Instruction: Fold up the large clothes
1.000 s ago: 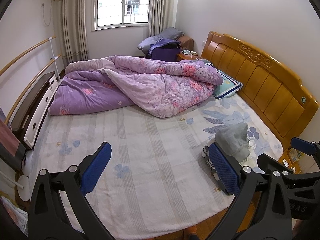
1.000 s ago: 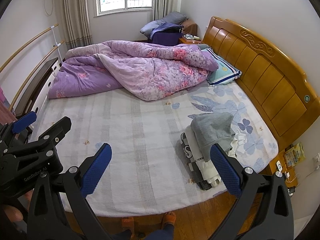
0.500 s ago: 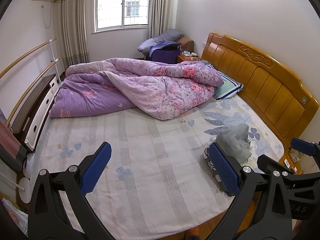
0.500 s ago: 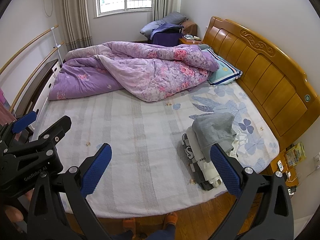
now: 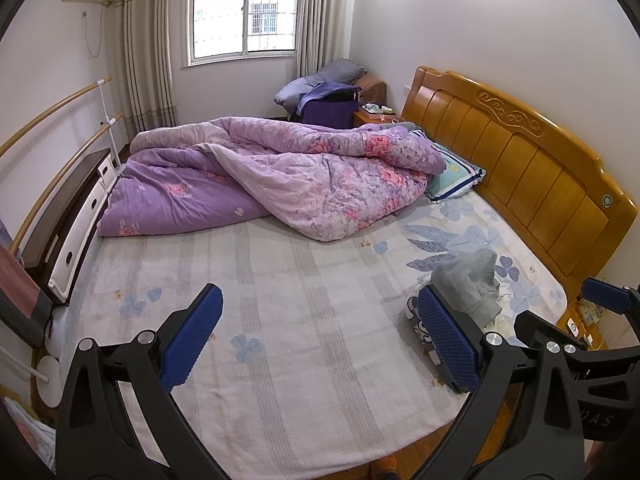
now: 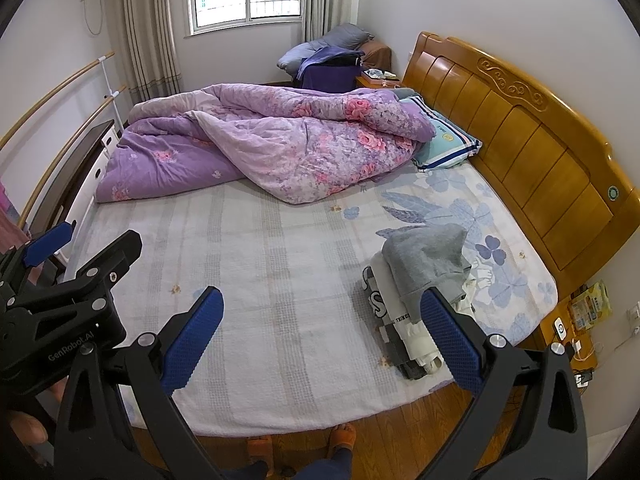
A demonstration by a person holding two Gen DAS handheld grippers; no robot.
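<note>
A stack of folded clothes (image 6: 420, 284) with a grey hoodie on top lies on the bed's near right part; it also shows in the left wrist view (image 5: 468, 280). My left gripper (image 5: 320, 336) is open and empty, held above the near edge of the bed (image 5: 300, 320). My right gripper (image 6: 320, 336) is open and empty, held above the bed's near edge, its right finger in front of the stack. The left gripper's body shows at the left of the right wrist view (image 6: 60, 300).
A crumpled purple floral quilt (image 6: 260, 148) covers the far half of the bed. A striped pillow (image 6: 444, 140) lies by the wooden headboard (image 6: 540, 128). A dresser (image 5: 68, 224) stands at the left, a nightstand (image 6: 576, 320) at the right. Wooden floor and my feet (image 6: 340, 436) are below.
Both views have shifted slightly, with the cameras drawing back a little from the bed. Both grippers stay open and empty; nothing on the bed has moved.
</note>
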